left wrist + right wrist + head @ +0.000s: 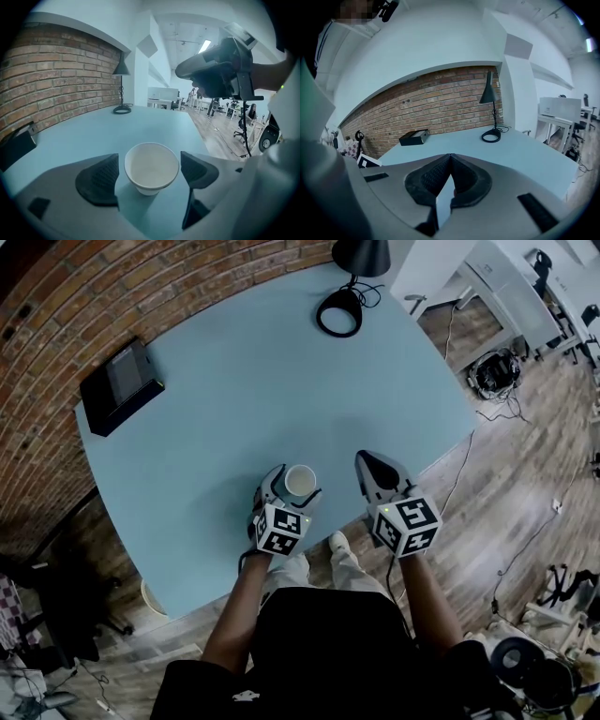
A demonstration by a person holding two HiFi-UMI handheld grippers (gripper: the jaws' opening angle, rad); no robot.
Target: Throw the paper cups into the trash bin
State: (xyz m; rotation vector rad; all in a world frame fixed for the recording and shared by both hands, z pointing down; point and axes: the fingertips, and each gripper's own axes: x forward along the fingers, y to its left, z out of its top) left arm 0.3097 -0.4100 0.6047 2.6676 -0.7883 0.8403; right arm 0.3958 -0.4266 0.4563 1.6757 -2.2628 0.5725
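Straddling the upright white paper cup [151, 165] by the pale blue table's [234, 390] near edge, the left gripper [293, 486] stands spread, its pads just clear of the cup on either side. The right gripper [371, 467], pressed together and empty, hangs farther right.

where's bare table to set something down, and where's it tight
Bare: the whole middle of the table, between the black box at the far left and the lamp base at the far edge, and the right side. Tight only at the near edge, where the paper cup stands between the jaws of the open left gripper, the shut right gripper beside it.
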